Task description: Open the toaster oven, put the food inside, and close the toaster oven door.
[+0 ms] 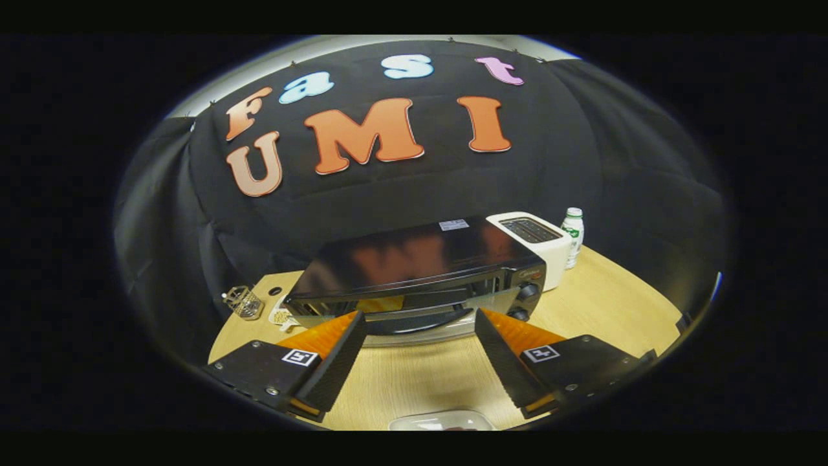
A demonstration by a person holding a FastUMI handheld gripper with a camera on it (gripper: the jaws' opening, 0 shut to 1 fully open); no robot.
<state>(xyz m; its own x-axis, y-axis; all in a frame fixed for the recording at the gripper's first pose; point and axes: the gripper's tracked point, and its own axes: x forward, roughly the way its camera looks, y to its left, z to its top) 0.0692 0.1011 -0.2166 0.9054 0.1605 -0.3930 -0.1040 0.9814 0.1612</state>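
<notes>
- Gripper view looks over the gripper [419,323], fingers spread wide and holding nothing, aimed at the door handle.
- Black glass-fronted toaster oven [414,275] stands just ahead on the wooden table [601,298], door shut.
- Clear plastic dish [442,421] lies nearer than the fingers, contents unclear.
</notes>
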